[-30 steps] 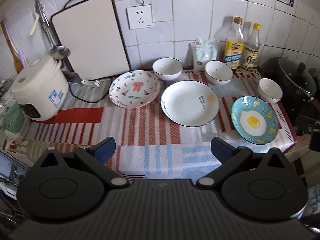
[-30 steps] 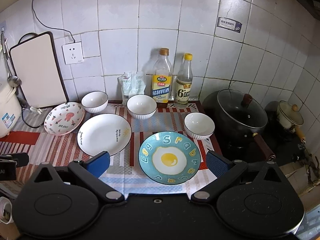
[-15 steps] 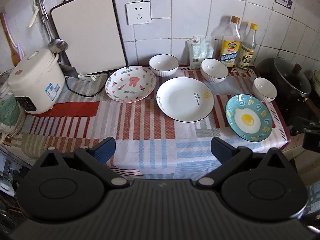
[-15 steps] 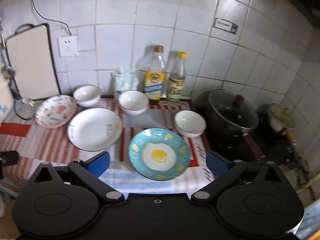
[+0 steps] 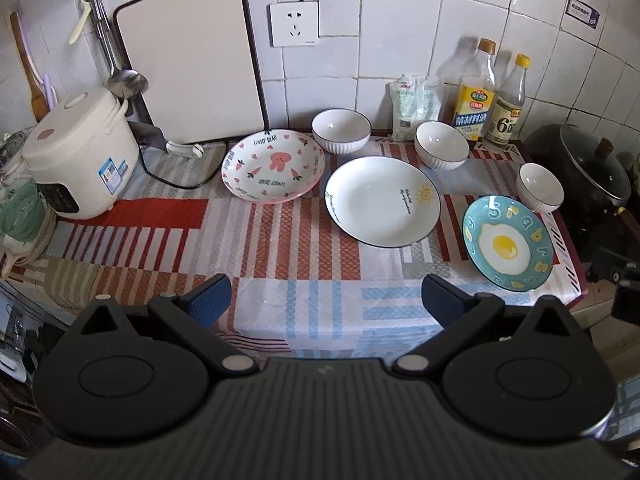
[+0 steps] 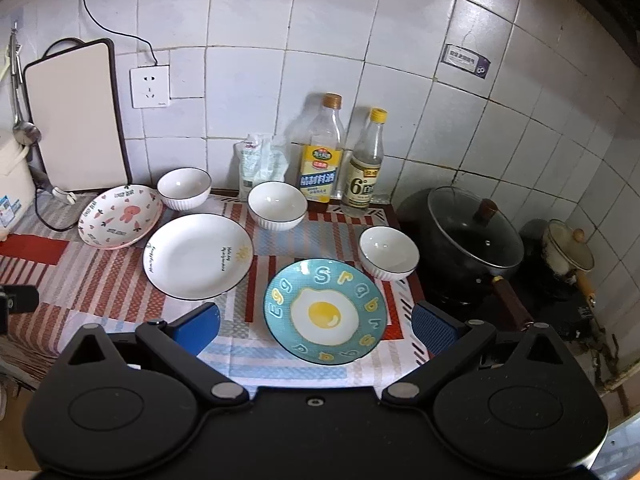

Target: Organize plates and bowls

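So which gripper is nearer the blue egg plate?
Right. The right gripper hangs open just in front of the blue egg plate, which sits between its fingers; the left gripper is open, off to the plate's left.

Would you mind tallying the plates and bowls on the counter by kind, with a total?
Plates: 3 (pink bunny plate, white plate, blue egg plate)
Bowls: 3 (left bowl, middle bowl, right bowl)
Total: 6
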Motion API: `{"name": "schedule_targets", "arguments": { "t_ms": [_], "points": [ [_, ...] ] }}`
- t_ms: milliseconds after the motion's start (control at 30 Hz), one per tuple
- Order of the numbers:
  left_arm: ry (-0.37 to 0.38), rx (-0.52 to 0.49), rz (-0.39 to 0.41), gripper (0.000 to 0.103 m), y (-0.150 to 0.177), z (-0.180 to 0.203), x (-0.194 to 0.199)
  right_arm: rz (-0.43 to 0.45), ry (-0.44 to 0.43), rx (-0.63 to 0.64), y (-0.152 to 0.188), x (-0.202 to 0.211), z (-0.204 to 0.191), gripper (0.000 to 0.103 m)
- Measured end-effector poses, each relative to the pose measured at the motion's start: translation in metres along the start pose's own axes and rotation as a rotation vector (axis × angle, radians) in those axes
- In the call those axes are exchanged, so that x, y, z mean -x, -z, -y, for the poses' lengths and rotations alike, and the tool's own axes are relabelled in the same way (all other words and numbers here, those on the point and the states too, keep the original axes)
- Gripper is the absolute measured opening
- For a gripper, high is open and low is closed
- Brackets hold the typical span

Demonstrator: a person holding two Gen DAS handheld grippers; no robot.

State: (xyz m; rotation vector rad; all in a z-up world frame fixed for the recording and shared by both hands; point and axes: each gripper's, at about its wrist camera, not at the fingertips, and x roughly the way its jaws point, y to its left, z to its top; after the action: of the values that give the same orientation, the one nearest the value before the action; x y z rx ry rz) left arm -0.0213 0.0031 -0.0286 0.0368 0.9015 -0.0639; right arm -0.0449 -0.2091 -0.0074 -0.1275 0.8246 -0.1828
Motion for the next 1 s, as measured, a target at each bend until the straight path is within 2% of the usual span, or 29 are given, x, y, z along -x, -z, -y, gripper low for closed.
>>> {"name": "schedule_targets", "arguments": {
  "t_ms": [633,733,833,900,1000],
  "points": [
    [-0.013,-0.077,0.01,0.103,-0.007,0.013,0.005,0.026,-0.016,0.004,0.004,-0.008,-0.002,0.103],
    [-0.023,-0.13,0.001,0.096,-0.008,0.016,0.004,0.066,-0.067,0.023,0.005,-0.005,-0.002,0.103],
    [-0.038,-0.164,0.019,0.095,-0.015,0.014,0.005,0.118,-0.146,0.009,0.003,-0.002,0.001,0.103],
    [-0.011,-0.163,0.01,0.095,-0.024,0.009,0.003,0.148,-0.203,0.034,0.0,-0.005,-0.001,0.103],
    [0.056,-0.148,0.011,0.095,-0.04,0.001,-0.006,0.197,-0.241,0.077,-0.003,-0.015,-0.005,0.103]
  ]
}}
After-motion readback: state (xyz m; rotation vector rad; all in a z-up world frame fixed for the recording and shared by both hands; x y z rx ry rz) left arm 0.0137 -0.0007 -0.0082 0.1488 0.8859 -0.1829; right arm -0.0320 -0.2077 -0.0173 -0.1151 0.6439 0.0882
